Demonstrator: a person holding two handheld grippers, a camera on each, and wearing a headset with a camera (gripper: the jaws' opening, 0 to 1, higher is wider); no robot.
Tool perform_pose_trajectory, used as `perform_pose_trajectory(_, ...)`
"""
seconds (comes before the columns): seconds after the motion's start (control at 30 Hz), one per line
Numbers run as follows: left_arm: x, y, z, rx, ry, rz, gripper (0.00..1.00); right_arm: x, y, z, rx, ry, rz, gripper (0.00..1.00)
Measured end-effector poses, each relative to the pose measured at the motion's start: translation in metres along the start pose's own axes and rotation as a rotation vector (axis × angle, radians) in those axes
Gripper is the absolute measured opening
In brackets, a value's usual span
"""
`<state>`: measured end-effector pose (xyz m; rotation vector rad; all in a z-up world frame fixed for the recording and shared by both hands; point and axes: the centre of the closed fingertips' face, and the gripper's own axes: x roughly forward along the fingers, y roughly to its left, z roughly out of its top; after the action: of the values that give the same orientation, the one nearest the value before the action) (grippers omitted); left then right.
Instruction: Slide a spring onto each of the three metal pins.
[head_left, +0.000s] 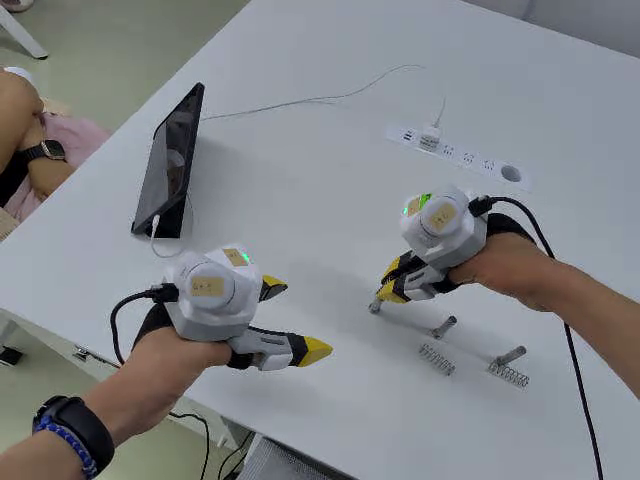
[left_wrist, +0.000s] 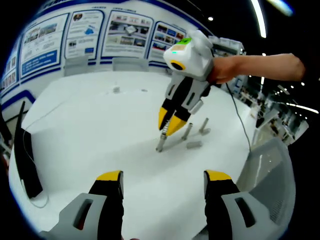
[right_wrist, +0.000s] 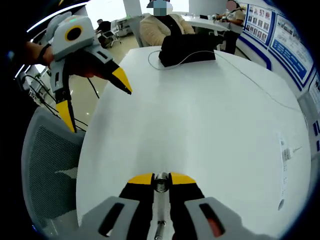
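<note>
Writing: wall posters (left_wrist: 85, 32), too blurred to read.
Right gripper (right_wrist: 161, 179): I am pinching a spring (right_wrist: 160, 186) at the top of a pin (left_wrist: 160, 145), which is standing near upright with its foot on the white worktop (head_left: 300, 190).
Left gripper (left_wrist: 163, 176): I am hovering it, jaws spread.
Second pin (head_left: 444, 326), third pin (head_left: 510, 355), loose spring (head_left: 436, 359), other loose spring (head_left: 508, 375): all are lying flat nearby.
Room: exhibition hall.

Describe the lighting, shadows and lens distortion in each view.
Head view: soft, even light, sharp, with faint shadows on the table near the left gripper and right gripper. Left gripper view: fisheye curves the table edge; a ceiling light streaks bright. Right gripper view: the spring near the lens looks slightly soft.
</note>
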<state>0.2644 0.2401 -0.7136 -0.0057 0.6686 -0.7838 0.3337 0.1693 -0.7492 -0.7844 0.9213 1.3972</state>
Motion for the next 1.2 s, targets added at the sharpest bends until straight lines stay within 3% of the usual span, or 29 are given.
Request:
perform_pose_trajectory(0.8,-0.002,0.004,0.001,-0.009,-0.005,0.012,0.65,0.027,0.003,-0.013,-0.076,0.064,-0.001,0.13)
perform_pose_trajectory(1.2,-0.004,0.004,-0.001,-0.011,-0.001,0.015,0.65,0.032,0.004,-0.015,-0.089,0.076,0.003,0.13)
